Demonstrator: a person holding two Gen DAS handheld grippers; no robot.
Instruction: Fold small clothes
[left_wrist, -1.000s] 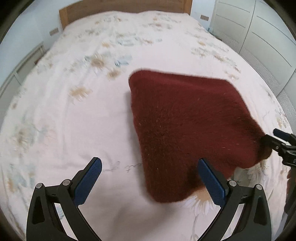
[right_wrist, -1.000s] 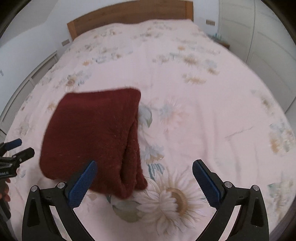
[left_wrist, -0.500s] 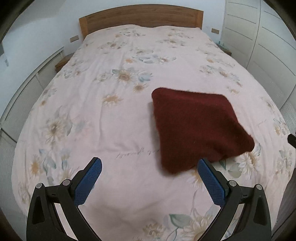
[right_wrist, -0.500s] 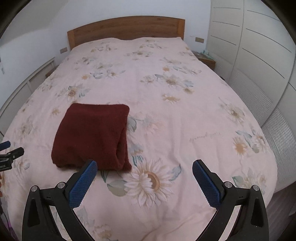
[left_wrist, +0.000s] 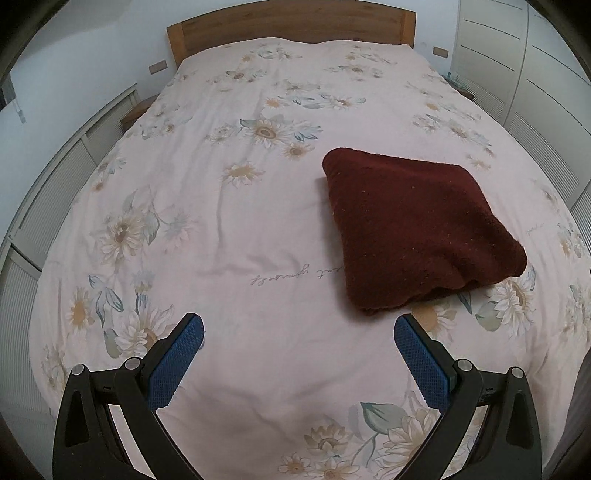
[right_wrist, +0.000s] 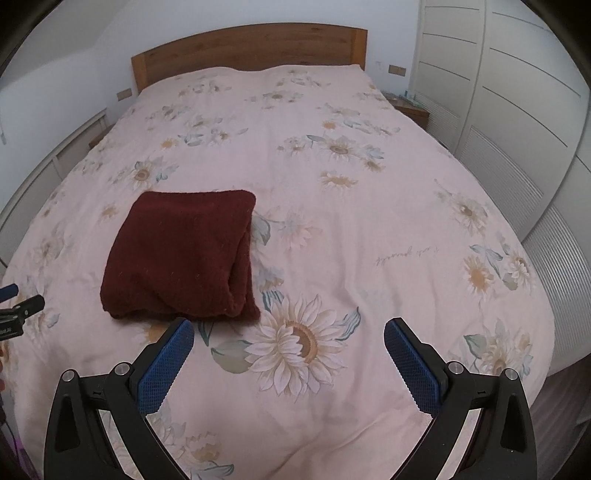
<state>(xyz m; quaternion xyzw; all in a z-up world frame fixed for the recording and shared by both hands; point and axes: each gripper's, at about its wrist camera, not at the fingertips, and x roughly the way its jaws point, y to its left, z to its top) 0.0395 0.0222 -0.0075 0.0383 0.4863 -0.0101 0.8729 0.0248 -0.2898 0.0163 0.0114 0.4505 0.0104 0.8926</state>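
the dark red garment (left_wrist: 417, 232) lies folded into a squarish bundle on the floral bed (left_wrist: 240, 229), so the folding looks finished. the left tool (left_wrist: 298, 328) and right tool (right_wrist: 288, 334) both hang wide open and empty. no long axis is clear; the layered edge (right_wrist: 242, 273) faces the right tool's side. next may be only tidying.

One line of cursive script printed on the floral bedspread (left_wrist: 288, 275), seen upside down near the foot; wording not legible.
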